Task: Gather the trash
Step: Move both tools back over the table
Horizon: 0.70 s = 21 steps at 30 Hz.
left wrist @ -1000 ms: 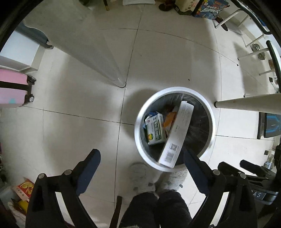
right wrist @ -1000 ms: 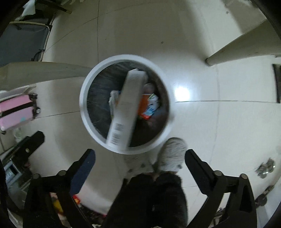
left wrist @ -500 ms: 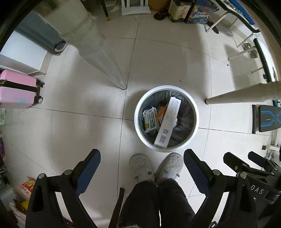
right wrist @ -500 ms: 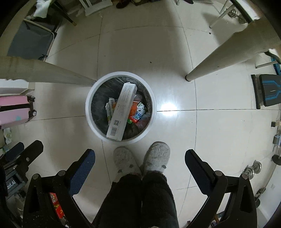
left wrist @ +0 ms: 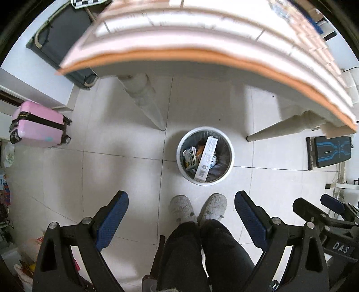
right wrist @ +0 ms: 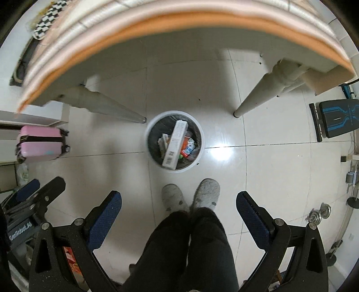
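A round white trash bin (left wrist: 182,165) (right wrist: 149,131) with a dark liner stands on the tiled floor between two table legs. Inside lie a long white box (left wrist: 206,156) (right wrist: 175,143), a green and white carton (left wrist: 189,157) and other colourful wrappers (right wrist: 188,149). My left gripper (left wrist: 181,203) is open and empty, high above the floor and nearer me than the bin. My right gripper (right wrist: 179,202) is open and empty at a similar height. The right gripper also shows at the lower right of the left wrist view (left wrist: 323,207), and the left gripper at the lower left of the right wrist view (right wrist: 42,186).
The table edge (left wrist: 202,51) (right wrist: 170,20) with an orange rim fills the top of both views. White table legs (left wrist: 145,101) (right wrist: 260,96) flank the bin. A pink suitcase (left wrist: 38,124) (right wrist: 40,143) stands left. A black and blue bench (left wrist: 332,151) lies right. My slippered feet (left wrist: 197,207) stand just before the bin.
Both grippers have risen well above the bin, which now looks smaller. The table edge has come into view at the top. Both grippers stay open and empty.
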{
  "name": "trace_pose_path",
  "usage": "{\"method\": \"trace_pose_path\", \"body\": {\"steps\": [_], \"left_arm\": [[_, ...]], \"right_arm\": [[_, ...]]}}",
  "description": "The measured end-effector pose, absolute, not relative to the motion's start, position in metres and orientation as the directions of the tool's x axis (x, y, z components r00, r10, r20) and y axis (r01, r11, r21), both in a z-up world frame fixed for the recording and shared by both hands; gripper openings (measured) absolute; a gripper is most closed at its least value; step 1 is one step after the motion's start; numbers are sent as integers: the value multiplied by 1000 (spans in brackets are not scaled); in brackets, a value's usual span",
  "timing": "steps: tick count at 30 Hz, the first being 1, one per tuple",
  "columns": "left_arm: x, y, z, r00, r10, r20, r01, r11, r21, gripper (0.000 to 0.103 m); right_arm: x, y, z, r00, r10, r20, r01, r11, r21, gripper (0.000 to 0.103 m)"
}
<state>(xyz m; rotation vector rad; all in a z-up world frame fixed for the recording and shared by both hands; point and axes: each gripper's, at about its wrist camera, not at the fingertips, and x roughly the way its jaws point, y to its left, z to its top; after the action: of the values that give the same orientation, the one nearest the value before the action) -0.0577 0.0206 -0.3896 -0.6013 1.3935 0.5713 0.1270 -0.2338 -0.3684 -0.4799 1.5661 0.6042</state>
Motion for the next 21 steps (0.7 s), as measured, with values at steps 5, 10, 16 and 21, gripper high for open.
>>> {"method": "trace_pose_path", "body": {"steps": [5,10,16,21], "left_arm": [[-66,19,-335,149,48,-988,-669,740,-65,97],[-64,30,-303,173,89,-981,-691,721,-56,97],[-32,56,-275,198,153,-968,-722,690,-39,97],[35,75,-263,209,194,-958,-713,701,-14,97]], "right_arm": [[116,-234,-298,-69,97,-993,-629,768,119,103],[121,-225,-241,-50,162,-986,-621,767,158,103],[167,-205,-198,4,221,-975,-577,797,178,103],[231,-193,-189,49,215,-975,-524,837,158,103]]}}
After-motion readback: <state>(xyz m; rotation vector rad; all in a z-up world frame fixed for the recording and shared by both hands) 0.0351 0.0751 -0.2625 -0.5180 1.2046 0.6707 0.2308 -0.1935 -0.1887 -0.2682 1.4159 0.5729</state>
